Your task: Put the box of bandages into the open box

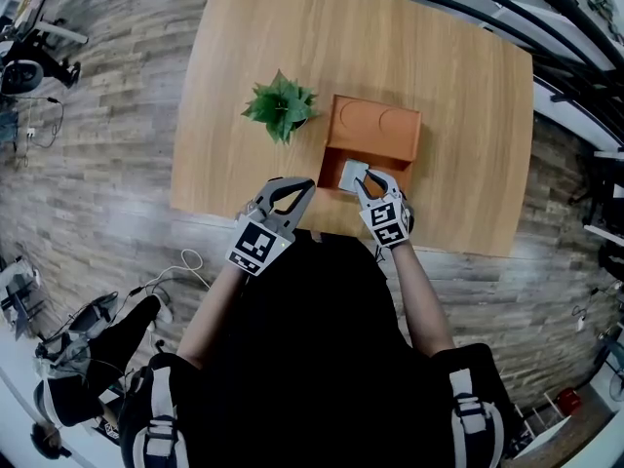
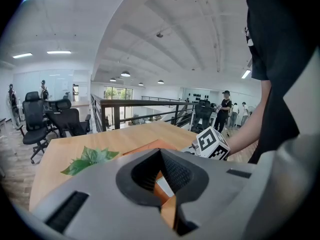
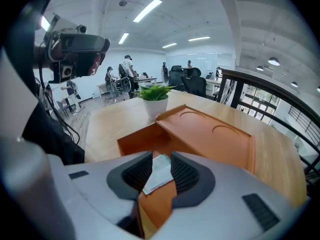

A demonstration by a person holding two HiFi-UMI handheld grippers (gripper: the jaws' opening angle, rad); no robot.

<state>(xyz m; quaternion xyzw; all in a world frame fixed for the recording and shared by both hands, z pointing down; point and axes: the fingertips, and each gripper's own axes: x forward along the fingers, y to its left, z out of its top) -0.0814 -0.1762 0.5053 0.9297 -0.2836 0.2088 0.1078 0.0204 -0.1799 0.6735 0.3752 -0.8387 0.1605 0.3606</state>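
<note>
My right claw (image 3: 161, 156) stands wide astride the box of bandages (image 3: 159, 175) inside the open box (image 3: 134, 140); left claw (image 2: 160, 152) closed, empty

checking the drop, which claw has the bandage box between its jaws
The right claw: its jaws stand open around the bandage box, which lies in the orange box. The left claw has nothing between its jaws.
</note>
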